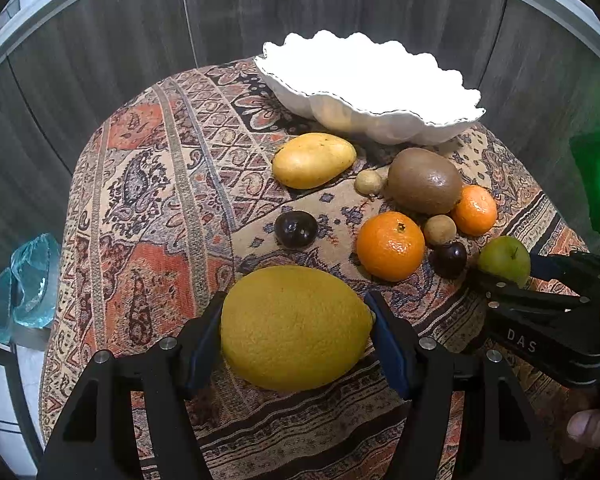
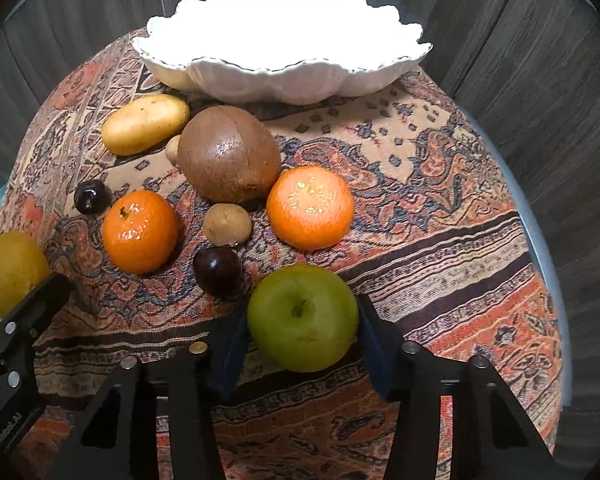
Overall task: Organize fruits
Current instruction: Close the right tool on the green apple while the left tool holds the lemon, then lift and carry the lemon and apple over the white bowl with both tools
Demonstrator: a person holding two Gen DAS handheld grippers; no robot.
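Each claw brackets one fruit at the desk's near edge, the left claw [image 1: 296,328] gripping the lemon [image 1: 296,328] and the right claw [image 2: 302,320] the green apple [image 2: 302,320], likely bound for the white bowl [image 2: 284,80] at the far edge.

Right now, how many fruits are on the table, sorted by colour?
Yellow: 2, the lemon and the mango.
Orange: 2, one tangerine and another.
Green: 1, the apple.
Brown: 3, the large brown fruit, one small, another.
Dark purple: 2, one, another.
Total: 10.
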